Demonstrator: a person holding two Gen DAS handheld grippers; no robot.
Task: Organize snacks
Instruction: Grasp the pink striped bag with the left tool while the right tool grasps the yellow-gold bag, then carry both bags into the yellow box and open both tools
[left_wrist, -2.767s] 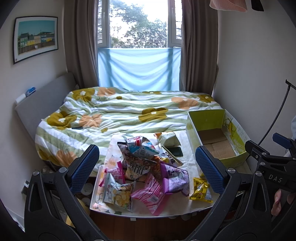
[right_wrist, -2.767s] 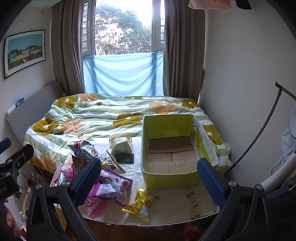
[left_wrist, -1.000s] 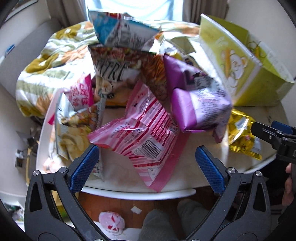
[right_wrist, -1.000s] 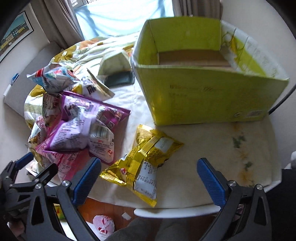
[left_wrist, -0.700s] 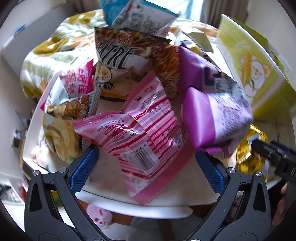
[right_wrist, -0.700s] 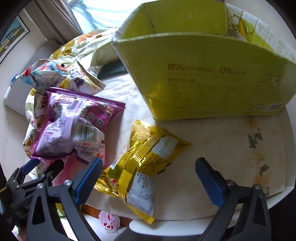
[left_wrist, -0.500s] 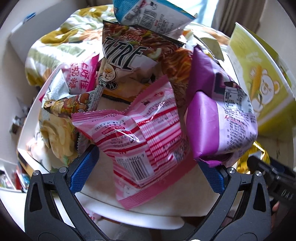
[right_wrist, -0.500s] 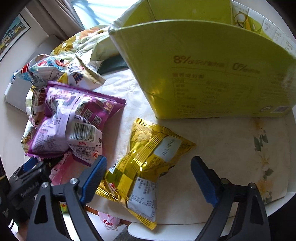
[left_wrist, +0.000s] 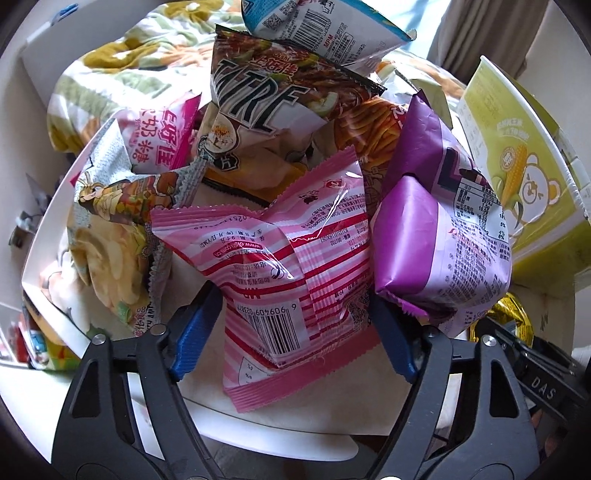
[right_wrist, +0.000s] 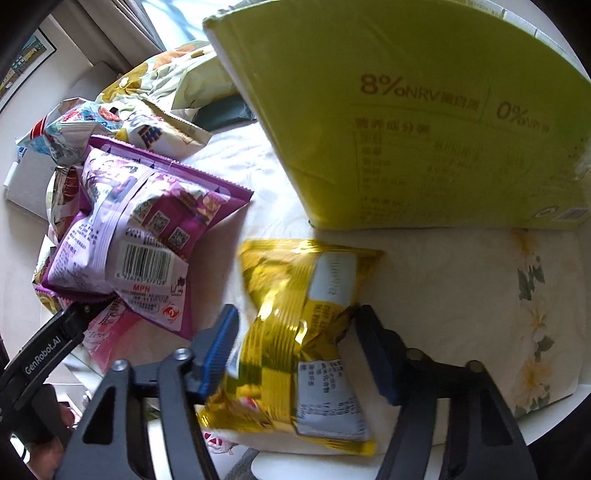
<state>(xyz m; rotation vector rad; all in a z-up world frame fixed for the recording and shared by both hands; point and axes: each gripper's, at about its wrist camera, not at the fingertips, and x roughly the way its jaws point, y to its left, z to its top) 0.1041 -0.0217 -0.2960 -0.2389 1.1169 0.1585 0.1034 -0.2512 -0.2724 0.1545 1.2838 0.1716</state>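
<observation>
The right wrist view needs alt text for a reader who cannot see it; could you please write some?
The right tool closes around a gold snack bag on a white floral cloth. A yellow-green box stands behind, and a purple bag tops a snack pile at left.

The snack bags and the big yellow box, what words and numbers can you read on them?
"8% NRV" and "0%": yellow-green box.
"MPN": purple bag, under its barcode.
"TRE", start hidden: brown noodle bag.
"604606", upside down: pink striped bag.
"DAS": right claw.
"GenRobot.AI": left claw.
Gold bag: print too blurred.
</observation>
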